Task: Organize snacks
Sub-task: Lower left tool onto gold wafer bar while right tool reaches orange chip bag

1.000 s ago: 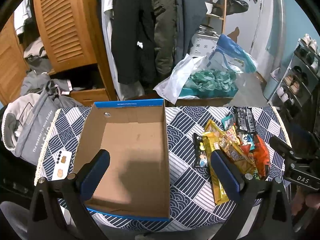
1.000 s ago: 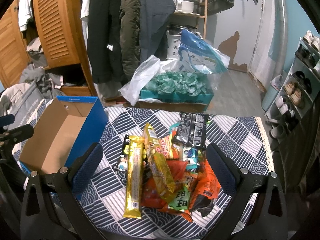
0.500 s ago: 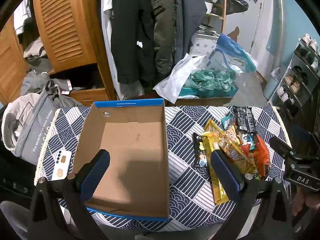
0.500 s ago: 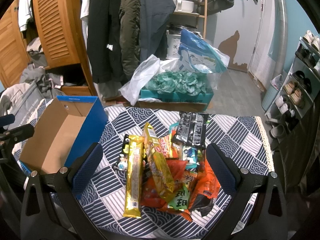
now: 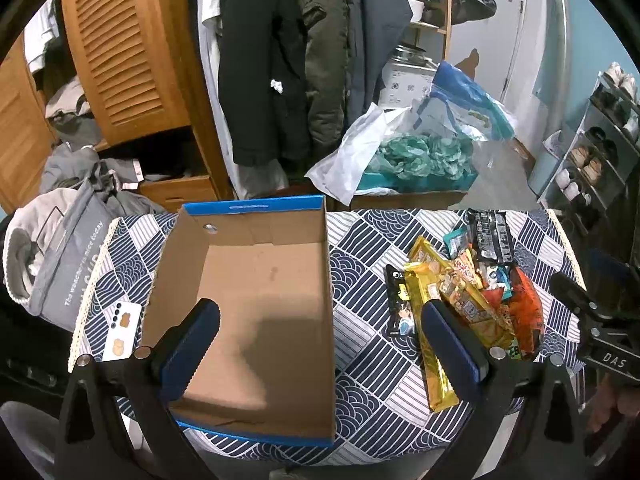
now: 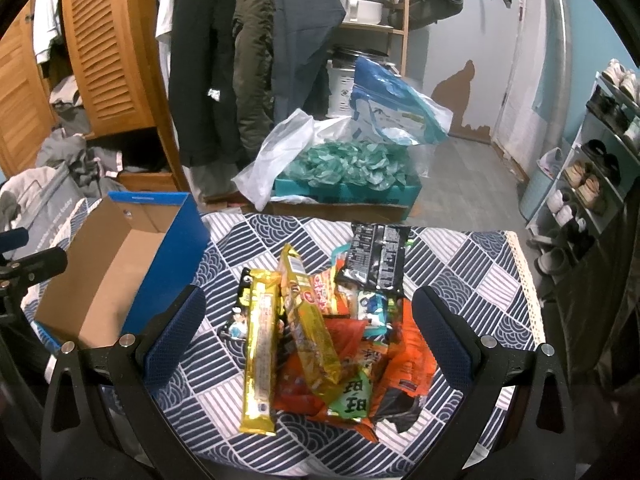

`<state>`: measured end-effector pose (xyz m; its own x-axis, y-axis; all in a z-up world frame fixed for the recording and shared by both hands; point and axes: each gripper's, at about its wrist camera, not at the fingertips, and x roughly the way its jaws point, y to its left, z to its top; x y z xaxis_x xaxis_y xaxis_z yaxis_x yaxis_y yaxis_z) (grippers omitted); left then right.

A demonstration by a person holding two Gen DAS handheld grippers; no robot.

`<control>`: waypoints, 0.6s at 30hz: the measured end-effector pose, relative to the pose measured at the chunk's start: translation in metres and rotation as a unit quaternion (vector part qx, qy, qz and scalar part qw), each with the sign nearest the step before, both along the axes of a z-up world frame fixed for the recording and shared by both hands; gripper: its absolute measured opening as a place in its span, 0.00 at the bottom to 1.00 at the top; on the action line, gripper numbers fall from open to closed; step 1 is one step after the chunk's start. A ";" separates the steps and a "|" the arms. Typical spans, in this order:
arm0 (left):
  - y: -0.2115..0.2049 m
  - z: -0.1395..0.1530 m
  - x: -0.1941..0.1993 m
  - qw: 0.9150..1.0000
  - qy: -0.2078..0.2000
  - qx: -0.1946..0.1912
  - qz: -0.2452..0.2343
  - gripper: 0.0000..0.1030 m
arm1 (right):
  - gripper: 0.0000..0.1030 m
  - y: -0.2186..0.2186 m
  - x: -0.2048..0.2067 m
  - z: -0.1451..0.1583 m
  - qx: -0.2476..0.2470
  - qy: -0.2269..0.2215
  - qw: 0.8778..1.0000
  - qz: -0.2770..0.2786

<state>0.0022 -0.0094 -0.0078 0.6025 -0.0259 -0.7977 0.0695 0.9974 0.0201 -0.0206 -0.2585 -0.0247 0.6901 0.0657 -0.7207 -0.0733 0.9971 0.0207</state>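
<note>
I hold my left gripper (image 5: 320,344) spread wide over the empty cardboard box (image 5: 256,300), ready to receive. My right gripper (image 6: 308,332), also spread and holding nothing, hovers above the snack pile (image 6: 332,328) heaped on the tabletop (image 6: 460,272) beside the box, to choose one.

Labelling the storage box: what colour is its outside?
Blue outside, plain brown cardboard inside; the box shows it best in the right wrist view.

Hanging coats (image 5: 280,60), louvred wardrobe door (image 5: 120,48), shoe rack (image 6: 592,168), grey bag (image 5: 60,256).
</note>
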 end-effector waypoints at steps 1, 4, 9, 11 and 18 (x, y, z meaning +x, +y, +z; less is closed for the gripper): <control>-0.003 -0.002 0.001 1.000 0.001 0.001 -0.001 0.99 | 0.98 -0.002 0.000 0.000 -0.001 0.000 1.000 -0.001; -0.014 -0.006 0.005 1.000 0.007 0.003 -0.007 0.99 | 0.98 -0.009 0.002 -0.002 -0.002 0.006 1.000 -0.008; -0.034 -0.016 0.011 0.999 0.027 0.002 -0.021 0.99 | 0.98 -0.030 0.006 -0.006 -0.015 0.015 0.999 -0.029; -0.044 -0.023 0.015 0.999 0.042 0.000 -0.029 0.99 | 0.98 -0.041 0.007 -0.008 -0.014 0.021 0.999 -0.040; -0.068 -0.043 0.024 0.997 0.068 0.001 -0.032 0.99 | 0.98 -0.078 0.008 -0.025 -0.014 0.048 0.996 -0.071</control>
<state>0.0259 -0.0776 -0.0503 0.4866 -0.0595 -0.8716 0.1358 0.9907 0.0081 -0.0126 -0.3361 -0.0502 0.6190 -0.0498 -0.7838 0.0703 0.9975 -0.0078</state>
